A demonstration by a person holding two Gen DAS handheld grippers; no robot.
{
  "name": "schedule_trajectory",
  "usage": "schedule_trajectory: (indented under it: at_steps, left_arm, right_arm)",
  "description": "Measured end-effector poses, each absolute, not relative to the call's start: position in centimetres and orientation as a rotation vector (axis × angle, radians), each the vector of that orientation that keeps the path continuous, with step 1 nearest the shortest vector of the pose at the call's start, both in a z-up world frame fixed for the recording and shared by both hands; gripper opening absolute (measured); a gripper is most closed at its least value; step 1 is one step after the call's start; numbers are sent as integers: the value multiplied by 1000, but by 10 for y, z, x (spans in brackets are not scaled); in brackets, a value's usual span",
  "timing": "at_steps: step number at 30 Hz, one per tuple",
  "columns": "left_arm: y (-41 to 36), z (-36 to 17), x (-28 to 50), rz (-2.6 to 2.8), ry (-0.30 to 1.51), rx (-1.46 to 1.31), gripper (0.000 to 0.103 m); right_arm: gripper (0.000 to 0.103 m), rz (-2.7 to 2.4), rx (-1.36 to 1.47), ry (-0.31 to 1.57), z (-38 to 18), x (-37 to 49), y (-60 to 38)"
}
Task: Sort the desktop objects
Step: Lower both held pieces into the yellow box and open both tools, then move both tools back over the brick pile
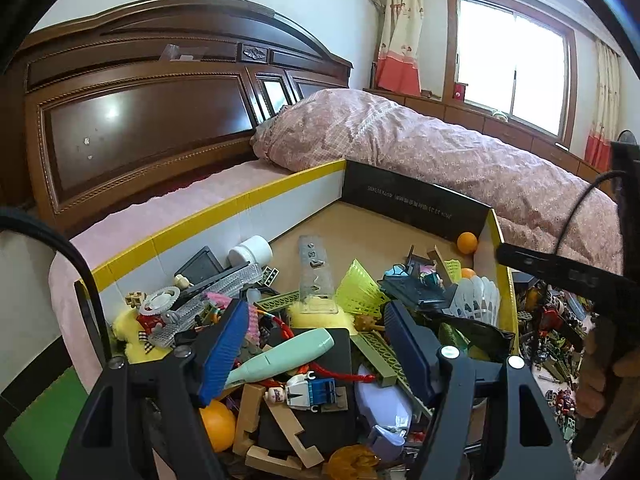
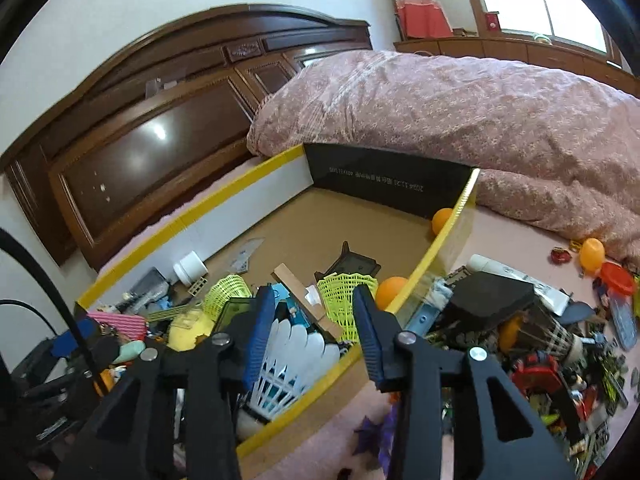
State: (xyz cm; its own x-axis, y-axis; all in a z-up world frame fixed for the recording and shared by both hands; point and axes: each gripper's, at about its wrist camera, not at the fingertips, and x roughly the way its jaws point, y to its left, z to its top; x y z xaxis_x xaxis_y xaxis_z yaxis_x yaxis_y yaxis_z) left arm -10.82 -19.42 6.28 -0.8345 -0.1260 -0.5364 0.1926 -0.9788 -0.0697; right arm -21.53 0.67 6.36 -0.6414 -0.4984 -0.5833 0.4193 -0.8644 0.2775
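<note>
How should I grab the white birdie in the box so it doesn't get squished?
Go for the round cork end of the white shuttlecock, not the skirt. It lies on its side against the yellow box wall, cork pointing near and down, feathers fanning away. The feathers look thin and bendy. The open right gripper probably does best coming from above, closing across the cork.

The only lettering in view sits on the black end panel (image 1: 416, 204) of the yellow-rimmed cardboard box (image 1: 224, 216). It is a single line of small pale print running along the panel's middle, and it appears upside down in both wrist views. In the right wrist view the same panel (image 2: 384, 186) shows a string that seems to begin with "2026" followed by further digits and some Chinese characters, too small to read with certainty.
</note>
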Motion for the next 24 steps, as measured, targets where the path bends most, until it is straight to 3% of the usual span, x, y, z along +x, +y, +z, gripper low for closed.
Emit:
schedule_trajectory:
  at_steps: [2, 4, 11, 16, 24]
  left_arm:
    - [-194, 63, -106, -2857, 179, 811, 72]
    - [-193, 63, -105, -2871, 167, 802, 72]
    - [-182, 68, -99, -2864, 46, 774, 72]
    - [-170, 75, -76, -2900, 105, 748, 72]
    - [-103, 93, -33, -3064, 155, 732, 72]
  right_arm:
    - [43, -2435, 929, -190, 68, -205, 15]
    - [53, -2401, 943, -234, 71, -190, 25]
    - [69, -2369, 901, -264, 73, -104, 73]
    - [83, -2442, 878, -263, 69, -30, 126]
    - [86, -2727, 957, -135, 33, 58, 212]
